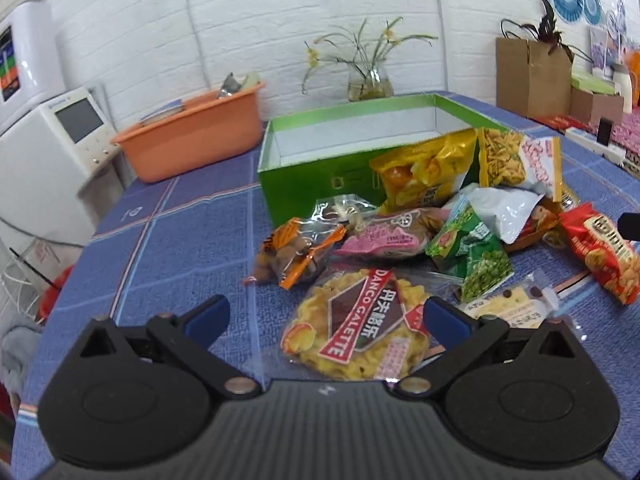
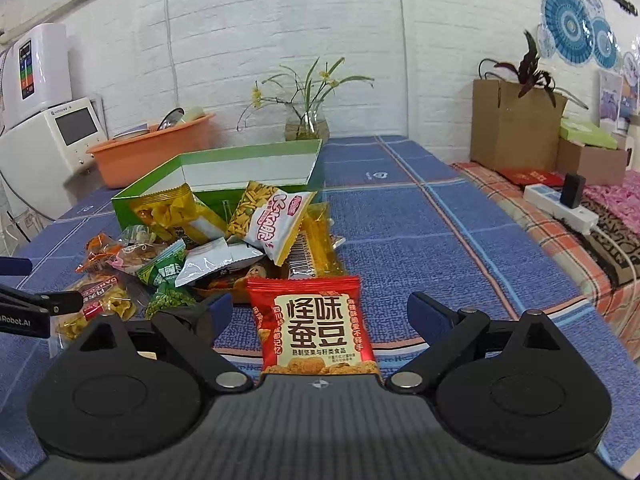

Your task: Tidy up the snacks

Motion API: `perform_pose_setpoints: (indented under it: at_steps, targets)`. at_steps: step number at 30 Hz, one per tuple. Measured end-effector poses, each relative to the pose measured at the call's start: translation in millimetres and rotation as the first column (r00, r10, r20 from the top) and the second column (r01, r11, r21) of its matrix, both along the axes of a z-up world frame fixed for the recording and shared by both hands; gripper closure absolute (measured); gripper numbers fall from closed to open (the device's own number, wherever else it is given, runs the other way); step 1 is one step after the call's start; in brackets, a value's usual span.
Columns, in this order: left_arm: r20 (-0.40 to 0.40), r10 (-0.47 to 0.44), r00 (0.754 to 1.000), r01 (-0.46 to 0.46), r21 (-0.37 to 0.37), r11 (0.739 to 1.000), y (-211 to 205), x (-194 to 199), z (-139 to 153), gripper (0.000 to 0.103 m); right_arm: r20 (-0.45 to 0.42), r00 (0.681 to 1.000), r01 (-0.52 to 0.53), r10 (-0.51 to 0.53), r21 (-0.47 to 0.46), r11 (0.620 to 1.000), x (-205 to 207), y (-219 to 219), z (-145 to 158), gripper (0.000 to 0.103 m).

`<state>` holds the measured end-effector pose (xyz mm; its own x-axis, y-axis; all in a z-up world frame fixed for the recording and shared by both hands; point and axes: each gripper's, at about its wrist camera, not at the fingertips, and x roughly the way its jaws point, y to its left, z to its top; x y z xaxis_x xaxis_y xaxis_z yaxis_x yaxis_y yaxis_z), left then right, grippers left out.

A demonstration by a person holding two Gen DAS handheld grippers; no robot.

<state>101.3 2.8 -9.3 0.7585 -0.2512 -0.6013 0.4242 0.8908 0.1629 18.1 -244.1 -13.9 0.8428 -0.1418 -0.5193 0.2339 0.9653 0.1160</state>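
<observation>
Snacks lie heaped on the blue counter (image 2: 420,216) in front of the empty green box (image 1: 304,176) — none inside it yet. Left tongs (image 1: 326,318) stand apart over the galette packet (image 1: 356,328); right tongs (image 2: 320,316) stand apart, straddling the red bean packet (image 2: 316,324), with neither clamped on anything. My worry is the slippery film: a shallow pinch could slide off, or drag a neighbouring bag like the green pea packet (image 1: 476,256) along — and the two tools, working close together, may knock each other.
</observation>
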Motion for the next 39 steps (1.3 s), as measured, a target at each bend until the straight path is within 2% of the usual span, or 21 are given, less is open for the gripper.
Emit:
perform_pose_setpoints:
  at_steps: [2,6,9,11,12,15,19,21,23,28,31,34,36,39]
  targets:
    - [-0.035,-0.008,0.999,0.008,-0.006,1.0,-2.0,10.2,-5.8,0.0,-0.067,0.998,-0.013,0.015,0.035,0.999,12.8,-2.3,-8.3,0.0]
    - [-0.098,-0.085,0.992,0.082,-0.035,0.996,-8.2,20.4,-15.0,0.0,-0.156,0.988,0.012,0.0,0.076,0.997,22.8,-8.9,-24.5,0.0]
    - [-0.107,-0.108,0.988,0.108,-0.008,0.994,-14.7,21.4,-24.8,0.0,-0.158,0.987,-0.003,0.006,0.021,1.0,21.2,-5.1,-29.3,0.0]
    - [-0.087,-0.117,0.989,0.115,-0.023,0.993,-12.4,19.6,-27.5,0.0,-0.168,0.986,-0.019,0.011,-0.041,0.999,22.0,1.3,-31.9,0.0]
    - [-0.088,-0.115,0.989,0.112,-0.036,0.993,-10.2,19.8,-28.2,0.0,-0.162,0.987,-0.026,0.013,-0.073,0.997,21.8,5.5,-32.9,0.0]
    - [-0.109,-0.094,0.99,0.087,-0.068,0.994,-5.4,20.2,-29.9,0.002,-0.14,0.99,-0.021,0.012,-0.066,0.998,20.0,5.7,-34.2,0.0]
    - [-0.12,-0.065,0.991,0.053,-0.1,0.994,0.2,17.7,-32.8,0.01,-0.084,0.996,0.006,-0.012,-0.08,0.997,18.3,7.6,-39.0,0.0]
    - [-0.118,-0.051,0.992,0.039,-0.102,0.994,1.3,15.3,-32.0,0.014,-0.084,0.996,0.015,-0.021,-0.077,0.997,16.9,9.5,-39.6,0.0]
    - [-0.125,-0.033,0.992,0.017,-0.121,0.993,3.6,12.8,-30.7,0.019,-0.083,0.996,-0.001,-0.006,-0.075,0.997,16.5,8.6,-38.4,0.0]
    - [-0.148,-0.003,0.989,-0.022,-0.172,0.985,11.5,4.2,-26.1,0.021,-0.074,0.994,-0.083,0.076,-0.094,0.992,13.0,12.8,-33.8,0.005]
    - [-0.159,0.01,0.987,-0.045,-0.214,0.976,18.4,-5.2,-20.7,0.022,-0.074,0.992,-0.11,0.106,-0.057,0.992,9.7,11.1,-30.0,0.011]
    - [-0.159,0.036,0.987,-0.077,-0.265,0.961,31.3,-19.7,-10.2,0.022,-0.065,0.988,-0.137,0.14,0.046,0.99,2.8,7.8,-22.1,0.013]
    - [-0.14,0.052,0.989,-0.091,-0.295,0.951,40.5,-30.9,0.1,0.022,-0.038,0.985,-0.163,0.166,0.086,0.983,-4.5,9.6,-15.5,0.014]
    - [-0.087,0.088,0.992,-0.111,-0.319,0.941,52.8,-46.8,23.4,0.022,0.018,0.977,-0.214,0.213,0.093,0.973,-12.5,17.8,0.6,0.014]
